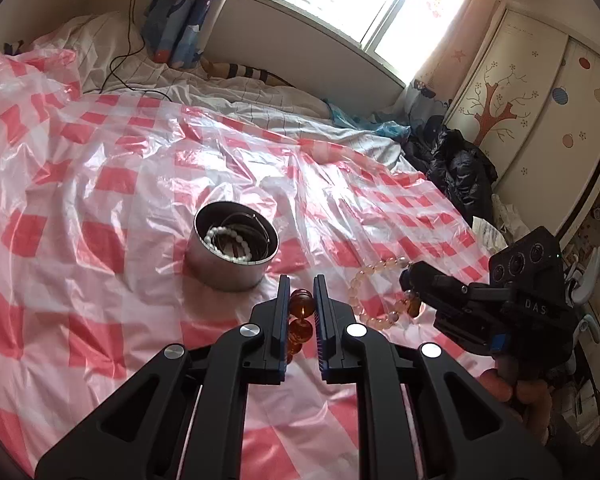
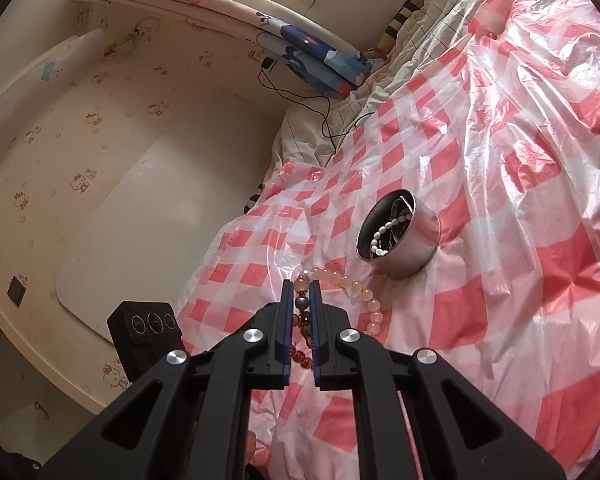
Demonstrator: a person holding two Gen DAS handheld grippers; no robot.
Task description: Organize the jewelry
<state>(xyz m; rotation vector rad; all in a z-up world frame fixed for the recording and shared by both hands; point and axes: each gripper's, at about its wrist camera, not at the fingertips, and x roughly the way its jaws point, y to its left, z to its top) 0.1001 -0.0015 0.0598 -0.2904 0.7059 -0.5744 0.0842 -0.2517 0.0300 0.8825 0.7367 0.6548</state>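
My left gripper (image 1: 302, 285) is shut on a strand of amber beads (image 1: 301, 306), which hangs between its pads just above the bed. A round metal tin (image 1: 228, 266) stands just ahead and to the left, holding a white pearl bracelet (image 1: 225, 241) and thin bangles. My right gripper (image 1: 409, 280) comes in from the right, shut on a pale peach bead bracelet (image 1: 360, 294). In the right wrist view that gripper (image 2: 301, 286) pinches the peach bracelet (image 2: 358, 288), whose loop droops toward the tin (image 2: 418, 240). Only the left gripper's camera housing (image 2: 148, 324) shows there.
A pink-and-white checked plastic sheet (image 1: 100, 184) covers the rumpled bed. A black cable (image 1: 120, 64) trails over the white bedding at the back. A black jacket (image 1: 460, 176) lies at the bed's right edge, beside a decorated wardrobe (image 1: 540, 92). A wall borders the bed's left side (image 2: 100, 160).
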